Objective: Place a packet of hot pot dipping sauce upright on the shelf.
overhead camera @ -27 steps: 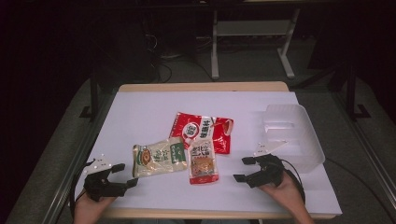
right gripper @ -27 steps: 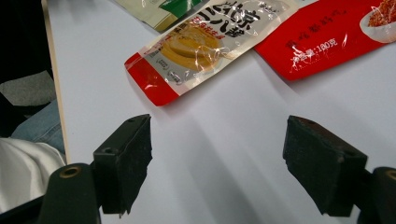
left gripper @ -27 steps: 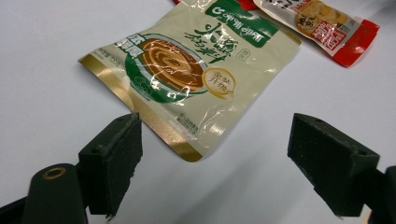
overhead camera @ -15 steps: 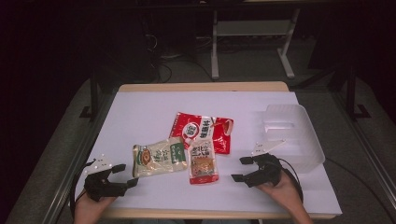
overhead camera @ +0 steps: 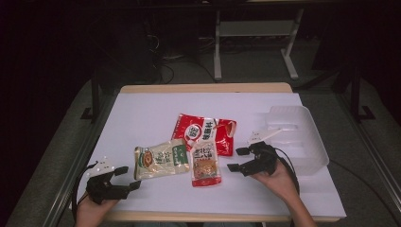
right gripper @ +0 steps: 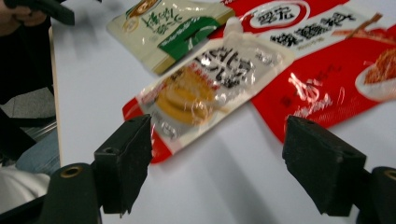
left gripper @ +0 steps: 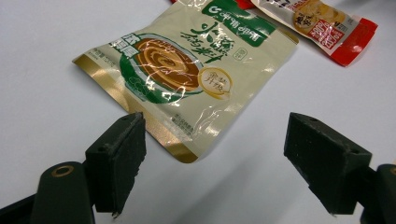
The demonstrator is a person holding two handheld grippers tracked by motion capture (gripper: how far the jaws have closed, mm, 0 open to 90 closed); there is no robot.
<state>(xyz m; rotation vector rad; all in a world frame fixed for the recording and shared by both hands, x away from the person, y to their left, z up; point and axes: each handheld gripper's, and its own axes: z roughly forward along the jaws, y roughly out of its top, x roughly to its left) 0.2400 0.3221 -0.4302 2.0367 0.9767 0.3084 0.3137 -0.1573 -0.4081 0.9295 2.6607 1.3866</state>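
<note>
In the high view, three snack packets lie bunched near the middle of the white table (overhead camera: 142, 118): a cream packet (overhead camera: 161, 159) toward the left, a small orange packet (overhead camera: 204, 163) just beside it, and a large red packet (overhead camera: 208, 132) behind both, its front edge tucked under the small one. A clear plastic bin (overhead camera: 295, 137) sits by the right edge, probably the place the packets are meant to go. The left gripper (overhead camera: 125, 177) rests near the front left corner with its jaws spread and nothing in them, aimed at the cream packet; the right gripper (overhead camera: 239, 159) sits between the small packet and the bin, also spread and empty. In the left gripper view, the cream packet (left gripper: 187, 79) lies flat just beyond the wide-apart jaws, its gold-edged corner nearest, which looks like the easiest place to pinch. In the right gripper view, the small orange packet (right gripper: 205, 88) lies ahead of the parted jaws, overlapping the red packet (right gripper: 336, 79), so it would likely have to be lifted first.
</note>
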